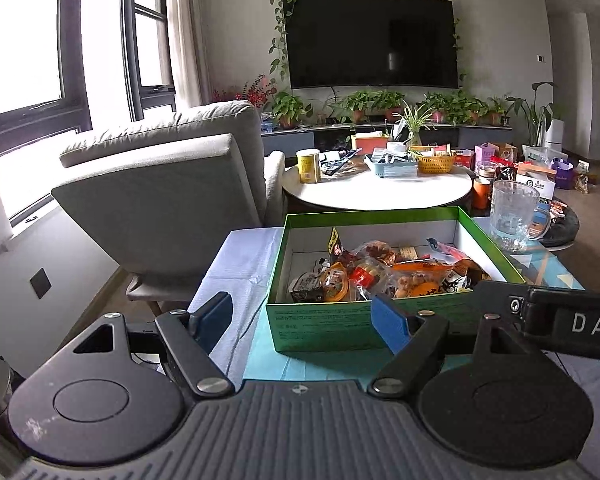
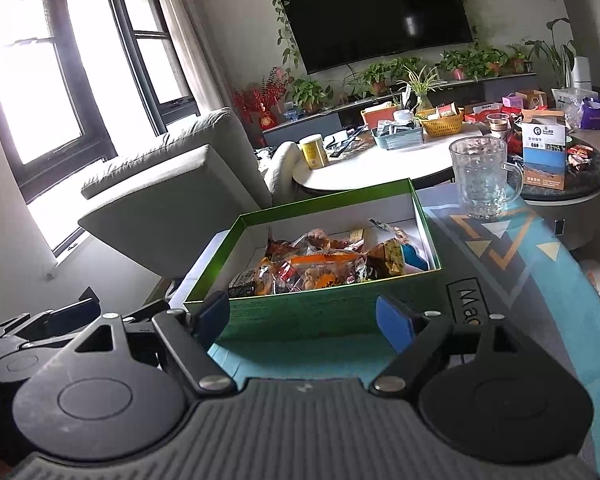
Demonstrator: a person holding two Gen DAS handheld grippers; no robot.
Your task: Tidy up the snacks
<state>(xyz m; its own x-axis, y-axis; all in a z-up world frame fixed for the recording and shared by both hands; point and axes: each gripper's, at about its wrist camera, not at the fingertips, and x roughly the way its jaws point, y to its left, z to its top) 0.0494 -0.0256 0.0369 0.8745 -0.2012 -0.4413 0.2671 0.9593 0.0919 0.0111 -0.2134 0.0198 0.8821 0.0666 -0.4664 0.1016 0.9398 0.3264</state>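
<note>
Seeing both my claws, left gripper [image 1: 302,322] and right gripper [image 2: 302,320], wide open, empty; green box [image 1: 320,326] at 12 o'clock, snacks [image 1: 380,274] inside, probably wrapped.

Left gripper [image 1: 302,322], blue pads, jaws wide apart, nothing between them; green open cardboard box [image 1: 320,326] just ahead, holding wrapped snack packets [image 1: 384,274]; right gripper [image 1: 560,320] at right edge; clear glass mug [image 1: 512,216] beyond box.
</note>
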